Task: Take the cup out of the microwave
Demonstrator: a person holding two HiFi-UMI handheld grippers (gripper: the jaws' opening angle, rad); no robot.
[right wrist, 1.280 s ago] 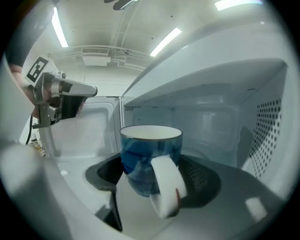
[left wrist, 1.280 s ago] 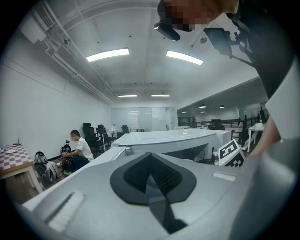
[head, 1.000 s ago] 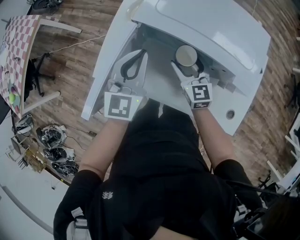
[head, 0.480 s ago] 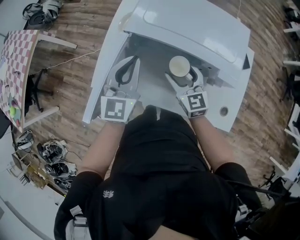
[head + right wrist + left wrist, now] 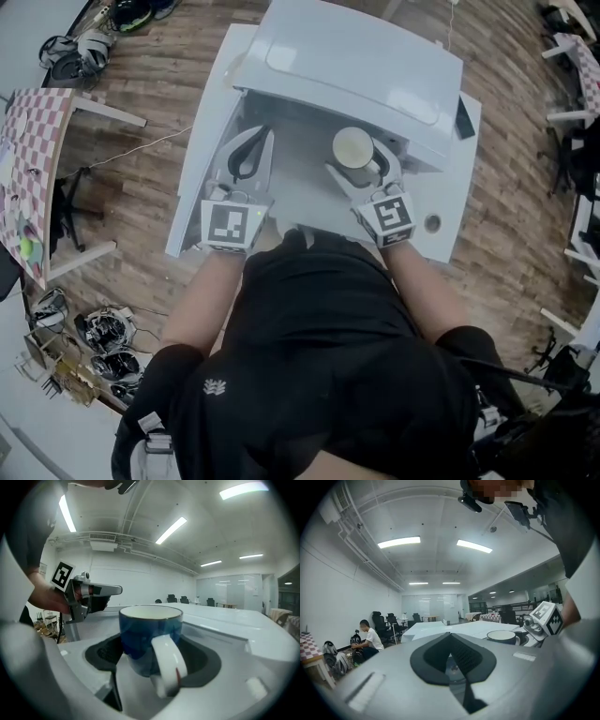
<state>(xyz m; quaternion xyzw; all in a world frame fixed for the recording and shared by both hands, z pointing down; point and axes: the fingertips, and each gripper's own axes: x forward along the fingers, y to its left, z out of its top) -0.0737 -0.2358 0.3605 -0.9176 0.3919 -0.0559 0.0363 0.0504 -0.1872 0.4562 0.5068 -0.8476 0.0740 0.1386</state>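
Observation:
A blue cup [image 5: 353, 148] with a cream inside and a white handle hangs just in front of the white microwave's [image 5: 361, 61] open mouth. My right gripper [image 5: 362, 161] is shut on it. In the right gripper view the cup [image 5: 143, 637] fills the space between the jaws of the right gripper [image 5: 153, 660], handle toward the camera. My left gripper [image 5: 246, 152] is shut on nothing, level with the cup and to its left, beside the opened door [image 5: 202, 155]. From the left gripper [image 5: 451, 641] I see the cup's rim [image 5: 501, 635] at right.
The microwave stands on a white table [image 5: 448, 216] with a small round hole [image 5: 432, 223]. Wooden floor lies all round. A checkered table [image 5: 33, 159] is at far left, and cluttered gear [image 5: 103, 333] lies on the floor below it. A seated person [image 5: 368, 637] is far off.
The cup, held in my right gripper, has come further out from under the microwave's top, toward me. My left gripper stays beside the door, still shut.

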